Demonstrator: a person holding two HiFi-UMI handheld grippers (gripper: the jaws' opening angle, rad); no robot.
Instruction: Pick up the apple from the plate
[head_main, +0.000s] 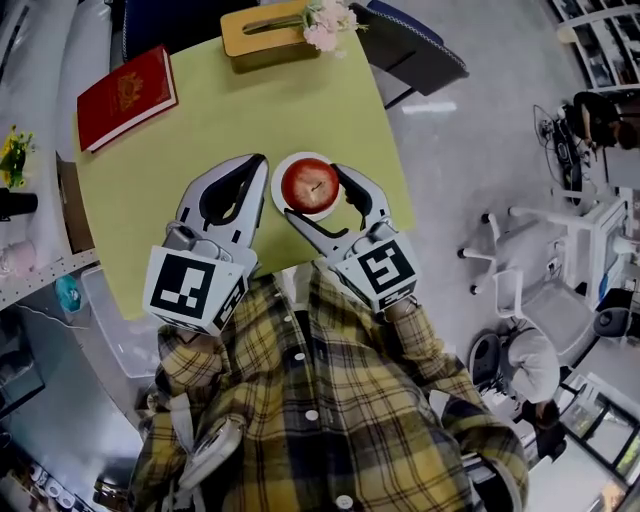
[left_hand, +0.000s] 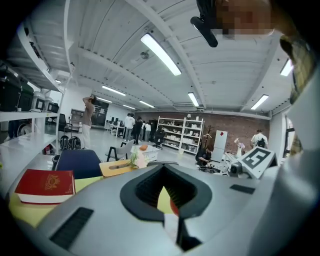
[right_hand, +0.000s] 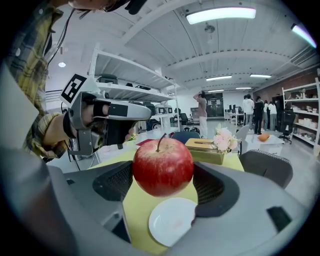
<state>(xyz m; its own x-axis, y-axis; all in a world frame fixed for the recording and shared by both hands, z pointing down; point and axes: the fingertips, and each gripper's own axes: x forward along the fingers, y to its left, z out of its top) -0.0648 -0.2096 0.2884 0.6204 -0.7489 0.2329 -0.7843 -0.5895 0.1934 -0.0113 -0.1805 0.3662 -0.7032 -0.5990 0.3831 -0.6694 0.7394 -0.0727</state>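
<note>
**Item:** apple (right_hand: 162, 166), centre of right gripper view. Clamped betw. both jaws of R gripper (head_main: 313, 190); appears just clear of white plate (right_hand: 172, 221) below it.

**L gripper** (head_main: 258, 163): jaws closed, empty, left of plate, over yellow surface (head_main: 200, 110).

**Step:** lift.

**Rec.:** even squeeze, raise straight up, no tilt; L gripper out of the way.

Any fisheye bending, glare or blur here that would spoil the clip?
Head view: strong fisheye, table edges bow, apple sharp. Left gripper view: dark rounded corners, bright ceiling lamp, foreground soft. Right gripper view: apple crisp, overhead lamp blown out, corners dark.
</note>
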